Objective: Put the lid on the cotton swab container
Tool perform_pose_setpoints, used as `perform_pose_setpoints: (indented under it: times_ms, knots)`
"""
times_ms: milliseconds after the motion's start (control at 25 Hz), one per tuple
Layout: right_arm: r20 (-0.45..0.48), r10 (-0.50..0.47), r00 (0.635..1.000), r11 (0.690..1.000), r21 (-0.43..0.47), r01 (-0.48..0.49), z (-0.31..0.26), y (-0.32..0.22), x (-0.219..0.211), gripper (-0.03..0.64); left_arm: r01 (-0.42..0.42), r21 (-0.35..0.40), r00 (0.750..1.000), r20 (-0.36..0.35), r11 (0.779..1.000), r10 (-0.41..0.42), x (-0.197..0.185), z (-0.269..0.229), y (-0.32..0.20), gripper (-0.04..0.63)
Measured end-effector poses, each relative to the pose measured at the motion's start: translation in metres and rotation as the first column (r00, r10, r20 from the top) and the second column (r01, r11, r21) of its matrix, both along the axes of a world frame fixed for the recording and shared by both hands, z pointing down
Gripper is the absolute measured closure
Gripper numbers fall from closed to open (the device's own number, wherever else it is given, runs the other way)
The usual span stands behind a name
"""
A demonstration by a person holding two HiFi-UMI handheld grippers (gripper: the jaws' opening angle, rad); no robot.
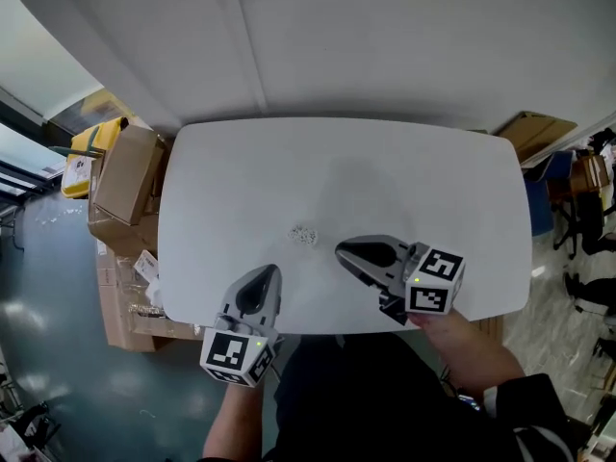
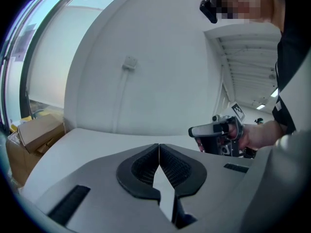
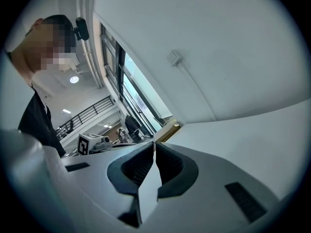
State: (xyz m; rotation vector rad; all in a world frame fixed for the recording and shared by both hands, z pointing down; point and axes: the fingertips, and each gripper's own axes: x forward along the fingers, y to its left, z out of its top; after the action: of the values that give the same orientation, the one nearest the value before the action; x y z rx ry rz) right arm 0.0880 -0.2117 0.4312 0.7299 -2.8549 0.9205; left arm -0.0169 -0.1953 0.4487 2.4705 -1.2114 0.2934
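Note:
A small clear cotton swab container [image 1: 304, 235] stands alone near the middle of the white table [image 1: 385, 171]; it is too small to make out a lid. My left gripper [image 1: 267, 271] hovers at the table's front edge, a little left of and nearer than the container, jaws shut and empty. My right gripper [image 1: 343, 251] points left toward the container from its right, also shut with nothing held. In the left gripper view the left gripper [image 2: 159, 147] has its pads touching and the right gripper [image 2: 217, 132] shows in a hand. In the right gripper view the right gripper [image 3: 154, 146] is closed too.
Cardboard boxes [image 1: 125, 176] and a yellow item [image 1: 89, 152] are stacked on the floor off the table's left end. Another box [image 1: 534, 131] leans at the back right corner, with chairs [image 1: 589, 215] beyond. A white wall [image 1: 385, 37] runs behind the table.

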Motion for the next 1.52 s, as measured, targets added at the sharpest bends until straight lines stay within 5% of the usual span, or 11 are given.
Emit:
perform_pose_setpoints:
  times_ms: [560,840,1160,1520]
  knots:
    - [-0.057,-0.086,0.995,0.993,-0.084,0.081,0.104,-0.045,-0.017,0.598,0.059,-0.092,0.997,0.048,0.994,-0.054,0.005,0.093,0.007,0.581]
    - [-0.156,-0.104,0.982,0.993,-0.068,0.094,0.150,-0.073,-0.024,0.598,0.019,-0.152,0.997,0.081,0.988,-0.006,0.016,0.127,0.002,0.479]
    - [-0.255,-0.155,0.954,0.984,-0.128,0.126,0.194,-0.084,-0.034,0.599,0.000,-0.157,0.996,0.084,0.988,0.013,0.023,0.135,-0.009,0.476]
    - [-0.261,-0.235,0.936,0.967,-0.162,0.198,0.196,-0.057,-0.042,0.600,0.010,-0.130,0.995,0.101,0.991,0.003,0.017,0.126,-0.017,0.477]
